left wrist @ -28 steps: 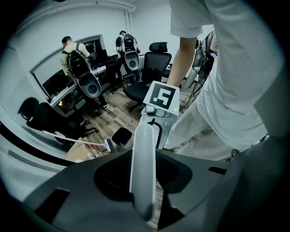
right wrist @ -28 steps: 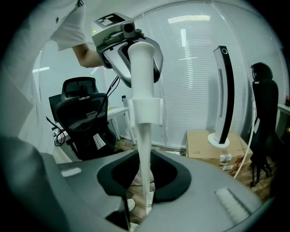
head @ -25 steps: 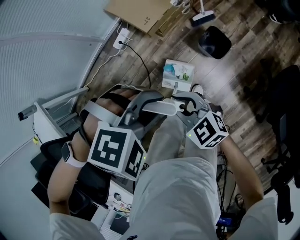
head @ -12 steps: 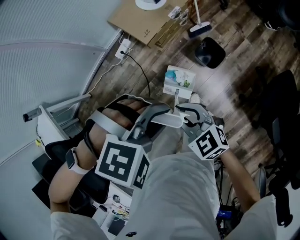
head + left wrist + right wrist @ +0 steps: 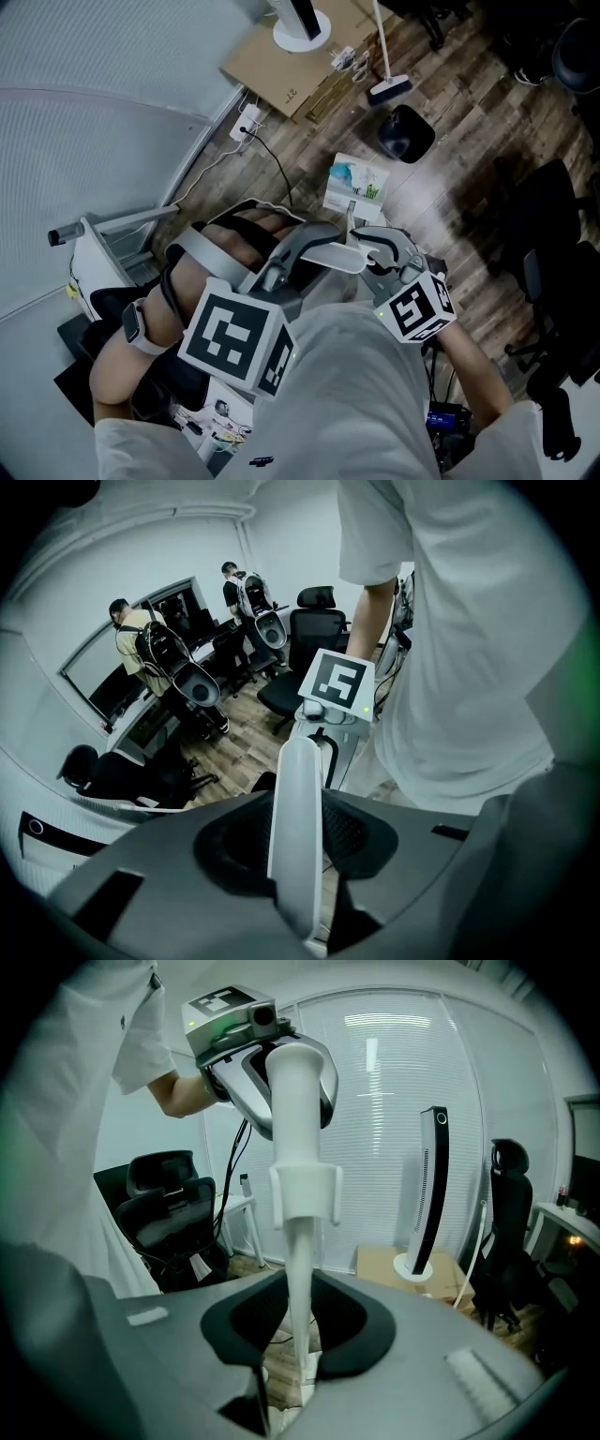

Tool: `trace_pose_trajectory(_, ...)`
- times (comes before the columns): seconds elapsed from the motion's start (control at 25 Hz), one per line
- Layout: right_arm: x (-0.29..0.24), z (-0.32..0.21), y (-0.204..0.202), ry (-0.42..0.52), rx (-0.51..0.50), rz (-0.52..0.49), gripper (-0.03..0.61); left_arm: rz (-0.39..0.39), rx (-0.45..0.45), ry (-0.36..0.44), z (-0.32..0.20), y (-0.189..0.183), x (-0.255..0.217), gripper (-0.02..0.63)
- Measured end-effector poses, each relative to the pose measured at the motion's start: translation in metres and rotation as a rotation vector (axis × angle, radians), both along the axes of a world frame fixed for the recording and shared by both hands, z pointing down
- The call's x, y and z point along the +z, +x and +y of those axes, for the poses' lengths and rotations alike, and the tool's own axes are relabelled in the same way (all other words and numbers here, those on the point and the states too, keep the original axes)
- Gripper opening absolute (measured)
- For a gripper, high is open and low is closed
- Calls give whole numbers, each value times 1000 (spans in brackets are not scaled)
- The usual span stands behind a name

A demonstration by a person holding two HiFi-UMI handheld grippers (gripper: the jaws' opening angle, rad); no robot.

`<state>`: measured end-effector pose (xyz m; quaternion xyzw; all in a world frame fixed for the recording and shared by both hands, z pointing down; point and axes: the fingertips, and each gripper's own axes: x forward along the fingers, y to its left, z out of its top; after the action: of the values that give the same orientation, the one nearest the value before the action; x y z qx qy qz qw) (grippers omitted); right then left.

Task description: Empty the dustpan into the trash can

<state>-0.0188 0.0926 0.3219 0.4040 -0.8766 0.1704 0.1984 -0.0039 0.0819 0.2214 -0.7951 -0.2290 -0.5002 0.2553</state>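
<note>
Above the wood floor (image 5: pixel 450 178), two grippers, left gripper (image 5: pixel 305 248) and right gripper (image 5: pixel 375 249), both pinch one white dustpan handle (image 5: pixel 337 255); one black trash can (image 5: pixel 405 133) stands well apart

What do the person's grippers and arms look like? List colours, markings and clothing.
Both the left gripper and right gripper are grey moulded shells, each carrying a black-and-white marker cube. White short-sleeved T-shirt; a white-banded watch on the left wrist.

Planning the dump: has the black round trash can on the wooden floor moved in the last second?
No. The black round trash can still sits just below the white broom head, up-right of the printed leaflet; only the camera shifted.
</note>
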Motion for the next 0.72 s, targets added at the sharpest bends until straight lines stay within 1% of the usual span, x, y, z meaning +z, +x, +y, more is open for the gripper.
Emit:
trace_pose_trajectory(0.16,-27,1,13,-10,21,16,87,24,11,11,2,13,-27,120)
trace_pose_trajectory(0.36,-52,-1,28,3,13,29,87,66,-7,27,0,28,-53,120)
trace_pose_trajectory(0.64,-59,-9,66,19,-12,59,87,102,-34,50,-8,63,-60,120)
trace_pose_trajectory(0.72,-60,-14,79,37,-24,71,87,108,-41,54,-11,75,-60,120)
